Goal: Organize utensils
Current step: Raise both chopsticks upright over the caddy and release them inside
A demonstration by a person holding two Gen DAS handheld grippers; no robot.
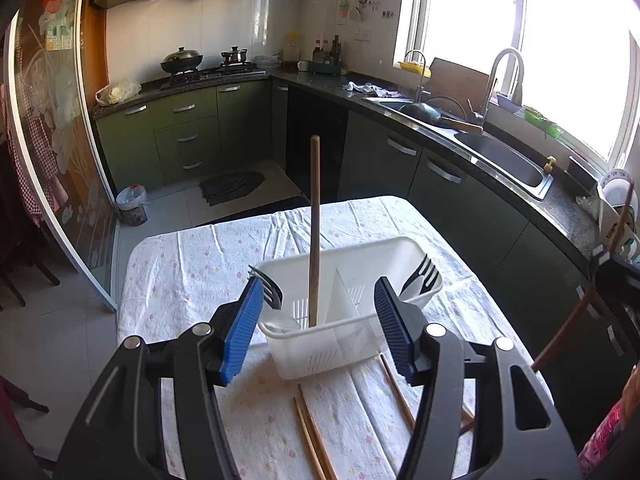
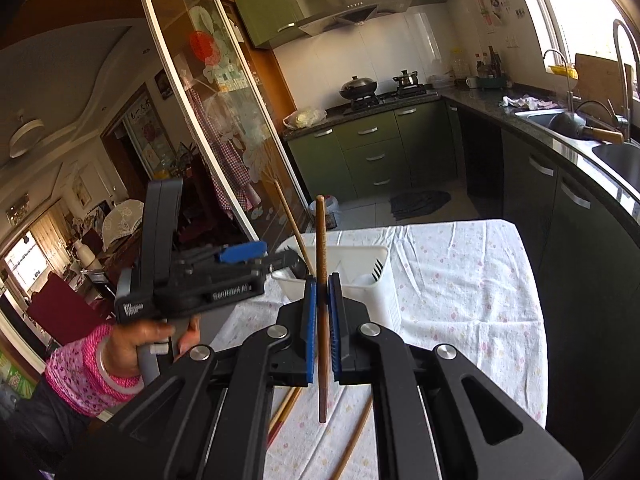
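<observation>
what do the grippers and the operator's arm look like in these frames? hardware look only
Both grippers share one build: matte black linkage arms with silver round pivot pins and slotted cutouts, tipped by ribbed blue pads. Seen from the right wrist, the left gripper has a black body with white "GenRobot.AI" lettering and a grey handle. The left hand gripping it wears a pink patterned sleeve and a bangle. No cables visible.

We hold the left hand-held gripper (image 1: 320, 312) level with its blue pads spread wide and nothing between them. Our right hand-held gripper (image 2: 322, 320) is clamped on a chopstick (image 2: 321, 240) standing upright. Our left hand (image 2: 132, 354) grips its handle.
</observation>
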